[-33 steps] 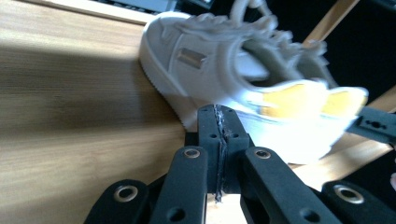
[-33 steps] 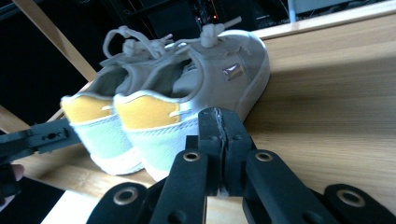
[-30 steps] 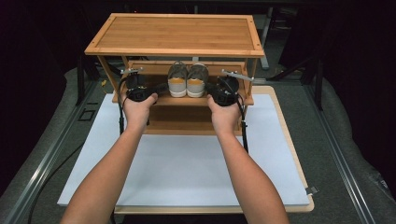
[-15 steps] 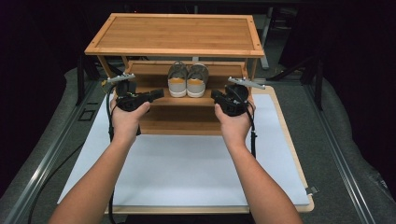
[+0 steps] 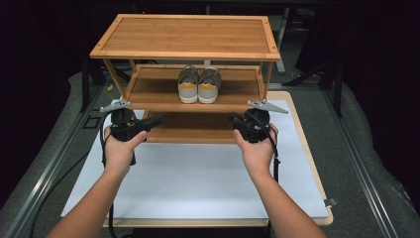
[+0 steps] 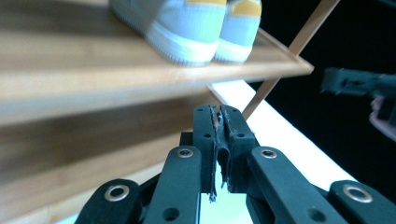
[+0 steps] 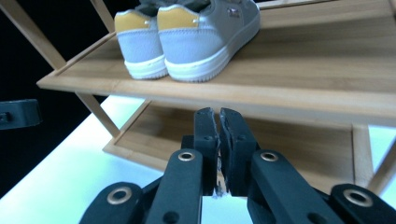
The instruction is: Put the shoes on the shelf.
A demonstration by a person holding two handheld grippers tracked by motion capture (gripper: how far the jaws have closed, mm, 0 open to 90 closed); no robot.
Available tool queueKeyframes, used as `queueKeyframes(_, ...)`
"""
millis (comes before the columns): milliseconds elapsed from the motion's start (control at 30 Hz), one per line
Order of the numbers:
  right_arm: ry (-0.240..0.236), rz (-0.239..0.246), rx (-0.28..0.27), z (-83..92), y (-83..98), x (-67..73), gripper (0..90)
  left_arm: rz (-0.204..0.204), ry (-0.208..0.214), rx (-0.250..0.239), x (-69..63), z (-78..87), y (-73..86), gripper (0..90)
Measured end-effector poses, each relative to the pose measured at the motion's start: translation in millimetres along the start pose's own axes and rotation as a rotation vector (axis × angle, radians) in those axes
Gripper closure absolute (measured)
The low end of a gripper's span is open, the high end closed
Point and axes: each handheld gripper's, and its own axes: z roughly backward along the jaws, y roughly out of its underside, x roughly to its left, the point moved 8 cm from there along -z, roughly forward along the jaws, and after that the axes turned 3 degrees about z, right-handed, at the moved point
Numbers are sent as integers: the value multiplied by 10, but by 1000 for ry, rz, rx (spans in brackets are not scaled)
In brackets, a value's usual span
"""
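A pair of grey shoes (image 5: 199,84) with yellow heel tabs stands heels-out on the middle shelf of a three-tier bamboo rack (image 5: 148,97). Both shoes (image 7: 187,35) sit side by side, upright. My left gripper (image 5: 157,120) is held in front of the rack's lower left, jaws pressed together and empty (image 6: 218,116). My right gripper (image 5: 233,119) mirrors it at the lower right, also shut with nothing in it (image 7: 215,119). Both point inward, below the shoe shelf's front edge. In the left gripper view the shoes (image 6: 196,23) are blurred, up close.
The rack stands at the back of a white mat (image 5: 198,183) on a wooden-edged table (image 5: 317,168). Its top shelf (image 5: 183,37) and bottom shelf (image 5: 193,130) are bare. Dark floor and a metal rail (image 5: 54,163) flank the table.
Both hands have pulled back from the shoes on the middle shelf, spreading outward and lowering toward the rack's front corners. The shoes stay where they were.
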Motion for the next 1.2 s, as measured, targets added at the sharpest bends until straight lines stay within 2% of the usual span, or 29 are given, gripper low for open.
queueKeyframes(167, 6, 54, 13, 140, 168, 10, 855, -23, 6, 1, -7, 105, 200, 848)
queueKeyframes(333, -7, 52, 49, 188, 444, -19, 842, -53, 14, 29, -36, 109, 430, 831)
queueKeyframes(400, -7, 42, 45, 211, 543, -29, 838, -62, 15, 37, -40, 103, 530, 820)
queueKeyframes(433, -13, 52, 55, 228, 597, -35, 837, -63, 19, 43, -40, 99, 580, 813)
queueKeyframes(533, -8, 54, 55, 255, 735, -52, 829, -83, 5, 60, -8, 83, 726, 790)
queueKeyframes(667, -2, 49, 66, 278, 965, -85, 810, -63, 0, 69, 33, 75, 906, 763)
queueKeyframes(867, 16, 46, 83, 261, 1243, -146, 756, -73, -20, 81, 106, 41, 1115, 655)
queueKeyframes(1033, 24, 51, 111, 214, 1441, -183, 707, -101, -61, 105, 199, 16, 1291, 578)
queueKeyframes(1200, 21, 77, 116, 209, 1563, -184, 672, -110, -58, 122, 231, -26, 1434, 523)
